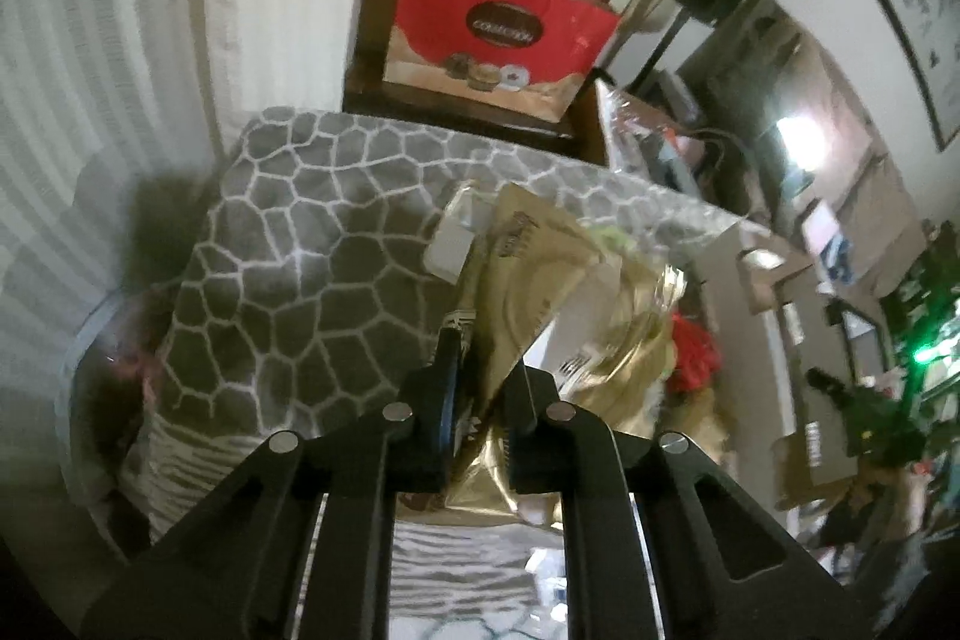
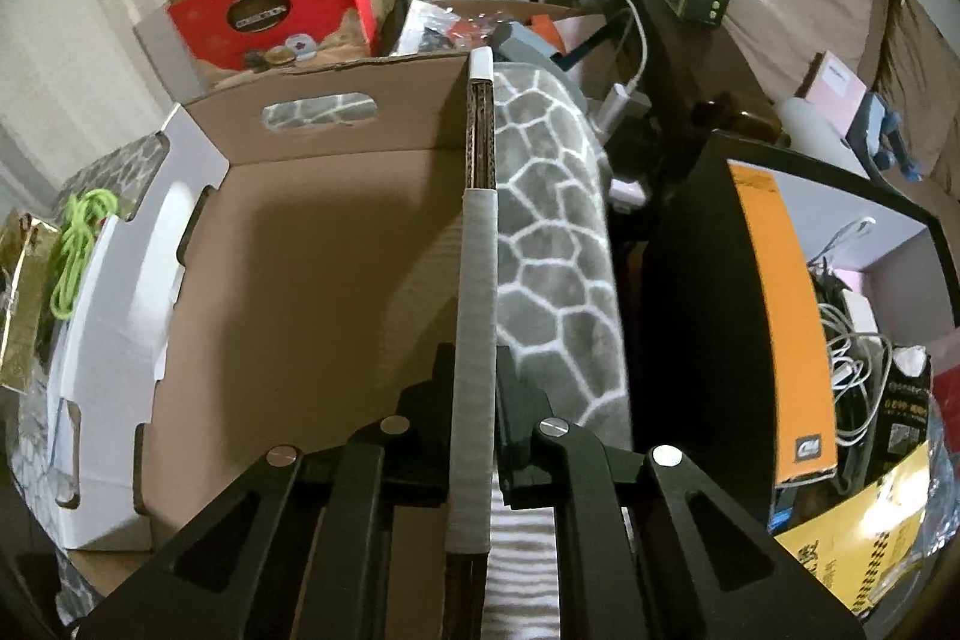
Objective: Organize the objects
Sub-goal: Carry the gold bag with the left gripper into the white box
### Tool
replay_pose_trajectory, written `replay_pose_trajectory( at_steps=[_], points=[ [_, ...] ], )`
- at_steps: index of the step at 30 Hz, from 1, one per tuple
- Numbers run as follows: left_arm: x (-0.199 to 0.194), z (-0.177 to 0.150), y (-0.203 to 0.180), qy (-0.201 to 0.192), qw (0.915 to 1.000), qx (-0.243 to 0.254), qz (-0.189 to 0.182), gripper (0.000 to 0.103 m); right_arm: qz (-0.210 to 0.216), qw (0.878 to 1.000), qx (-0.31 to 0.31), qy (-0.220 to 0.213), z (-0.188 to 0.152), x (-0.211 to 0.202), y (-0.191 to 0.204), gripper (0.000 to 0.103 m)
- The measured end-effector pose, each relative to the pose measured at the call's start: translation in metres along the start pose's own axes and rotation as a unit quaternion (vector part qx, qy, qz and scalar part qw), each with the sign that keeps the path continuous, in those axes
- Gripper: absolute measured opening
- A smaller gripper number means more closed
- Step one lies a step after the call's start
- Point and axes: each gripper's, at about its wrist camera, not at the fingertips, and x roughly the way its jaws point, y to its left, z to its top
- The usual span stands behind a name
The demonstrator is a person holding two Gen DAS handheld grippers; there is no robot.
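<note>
My left gripper [image 1: 477, 394] is shut on a gold foil packet [image 1: 540, 280] and holds it above the grey stone-pattern blanket [image 1: 312, 250]. A clear plastic bag [image 1: 660, 208] surrounds the packet. My right gripper [image 2: 474, 370] is shut on the right wall [image 2: 477, 280] of an open cardboard box [image 2: 312, 280], whose inside looks empty. The gold packet [image 2: 24, 304] and a green cord [image 2: 75, 244] show at the far left of the right wrist view, outside the box.
Red gift boxes [image 1: 504, 28] are stacked behind the blanket. A black and orange box [image 2: 774, 316] with white cables [image 2: 852, 340] stands right of the cardboard box. A cluttered bin [image 2: 510, 28] sits behind. A curtain [image 1: 120, 40] hangs at left.
</note>
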Motion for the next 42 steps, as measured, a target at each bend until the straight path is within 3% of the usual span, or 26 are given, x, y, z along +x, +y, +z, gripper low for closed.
replay_pose_trajectory(
  at_steps=[5,13,24,37,40,41,42],
  points=[
    [-0.017,0.008,-0.022,-0.011,0.9994,0.003,-0.033,0.011,0.004,1.000,0.004,0.000,-0.004,-0.001,0.004,0.010],
    [-0.017,0.027,-0.106,-0.014,0.9965,0.059,-0.057,0.010,0.018,0.999,0.027,0.001,-0.007,-0.003,-0.001,0.011],
    [0.034,0.037,-0.196,0.014,0.9955,0.018,-0.092,0.010,0.021,0.999,0.034,-0.002,-0.007,-0.011,-0.001,0.015],
    [0.093,0.011,-0.234,0.066,0.9923,-0.036,-0.099,0.010,0.025,0.999,0.035,0.006,-0.014,-0.014,-0.002,0.015],
    [0.099,0.002,-0.237,0.077,0.9927,-0.026,-0.089,0.010,0.025,0.999,0.035,0.013,-0.019,-0.012,-0.003,0.015],
    [0.100,0.000,-0.238,0.077,0.9933,-0.019,-0.084,0.012,0.025,0.999,0.036,0.014,-0.022,-0.012,-0.003,0.015],
    [0.100,-0.001,-0.240,0.079,0.9937,-0.013,-0.078,0.022,0.024,0.999,0.037,0.017,-0.024,-0.012,-0.003,0.015]
  ],
)
